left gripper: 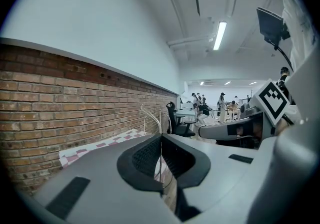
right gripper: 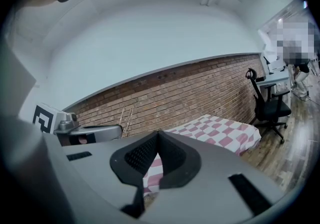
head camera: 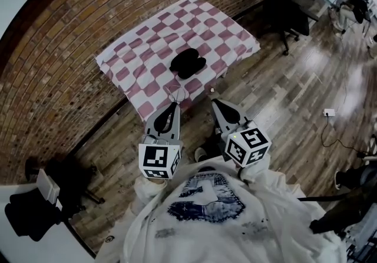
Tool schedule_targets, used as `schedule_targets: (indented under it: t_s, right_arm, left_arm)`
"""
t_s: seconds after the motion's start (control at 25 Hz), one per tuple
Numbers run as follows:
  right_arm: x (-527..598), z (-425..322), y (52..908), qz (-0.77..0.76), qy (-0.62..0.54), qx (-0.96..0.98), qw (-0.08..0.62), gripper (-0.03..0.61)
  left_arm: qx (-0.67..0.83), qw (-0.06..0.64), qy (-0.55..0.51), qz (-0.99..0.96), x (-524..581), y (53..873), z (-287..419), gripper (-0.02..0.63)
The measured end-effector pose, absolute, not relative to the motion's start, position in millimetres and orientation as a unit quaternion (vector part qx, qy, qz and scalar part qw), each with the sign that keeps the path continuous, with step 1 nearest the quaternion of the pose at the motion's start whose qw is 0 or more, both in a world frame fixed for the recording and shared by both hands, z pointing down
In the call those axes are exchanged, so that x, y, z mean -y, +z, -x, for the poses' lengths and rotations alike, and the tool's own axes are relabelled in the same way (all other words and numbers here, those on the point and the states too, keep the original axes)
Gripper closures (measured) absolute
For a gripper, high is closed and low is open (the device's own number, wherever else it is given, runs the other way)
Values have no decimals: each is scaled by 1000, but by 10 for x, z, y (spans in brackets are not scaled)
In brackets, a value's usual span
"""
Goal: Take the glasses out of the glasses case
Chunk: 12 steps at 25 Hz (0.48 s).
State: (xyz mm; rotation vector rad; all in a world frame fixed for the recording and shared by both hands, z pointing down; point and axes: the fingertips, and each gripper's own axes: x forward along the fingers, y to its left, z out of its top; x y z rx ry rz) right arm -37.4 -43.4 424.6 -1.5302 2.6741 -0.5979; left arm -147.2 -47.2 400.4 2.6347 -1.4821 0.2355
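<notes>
- We judge the task nearly done: the glasses (left gripper: pixel 150 115) are already out of the case (head camera: pixel 188 63), which lies dark in the middle of the checked bench (head camera: pixel 135 50).
- The left tool (head camera: pixel 172 105) is pinching the thin frame, and holds it above the bench's near edge, well apart from the case.
- The right tool (head camera: pixel 217 103) is pressed together on nothing, and hangs beside the left one.
- What is left, as we read it, is at most setting the glasses down.
- We count one case, one pair of glasses, two tools and one bench.
</notes>
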Motion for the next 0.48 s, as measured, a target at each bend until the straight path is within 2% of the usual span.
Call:
schedule_targets:
  t_s: [0.48]
  right_arm:
    - [445, 360, 4268, 491, -195, -849, -2, 565]
  left_arm:
    - [483, 58, 78, -870, 480, 4002, 1459, 597]
